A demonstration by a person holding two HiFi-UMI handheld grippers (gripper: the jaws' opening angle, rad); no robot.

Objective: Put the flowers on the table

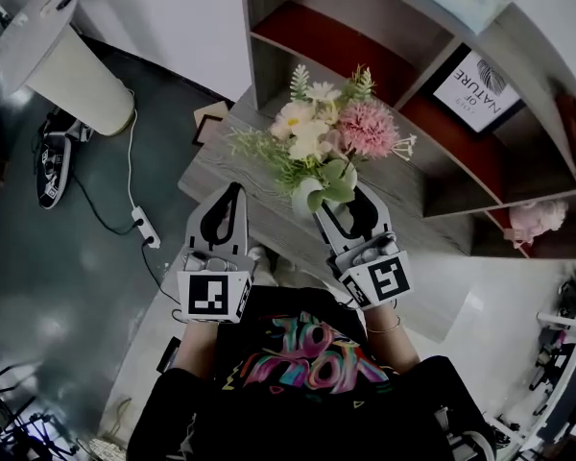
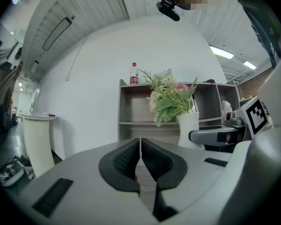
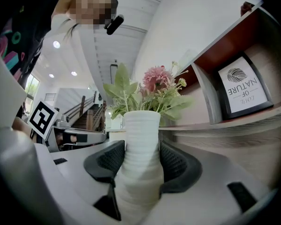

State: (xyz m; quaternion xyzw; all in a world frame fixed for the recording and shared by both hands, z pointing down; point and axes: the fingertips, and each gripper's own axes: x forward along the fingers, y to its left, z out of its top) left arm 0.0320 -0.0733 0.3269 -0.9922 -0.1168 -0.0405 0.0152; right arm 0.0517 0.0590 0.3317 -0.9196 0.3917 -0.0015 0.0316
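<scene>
A bunch of pink, cream and green flowers (image 1: 322, 133) stands in a ribbed white vase (image 3: 138, 158). My right gripper (image 1: 341, 211) is shut on the vase, with both black pads pressed against its sides. The vase is over the grey wooden table (image 1: 216, 176); I cannot tell whether its base touches the top. My left gripper (image 1: 226, 205) is to the left of the vase, apart from it, shut with nothing between its pads. In the left gripper view the vase (image 2: 188, 125) and flowers (image 2: 168, 95) show to the right, past the closed gripper (image 2: 140, 161).
A shelf unit (image 1: 298, 27) stands right behind the table, holding a framed print (image 1: 478, 89) and a pink object (image 1: 536, 221). A red bottle (image 2: 134, 74) stands on top of it. A white pedestal (image 1: 67, 60) and a power strip (image 1: 144, 227) are on the floor at left.
</scene>
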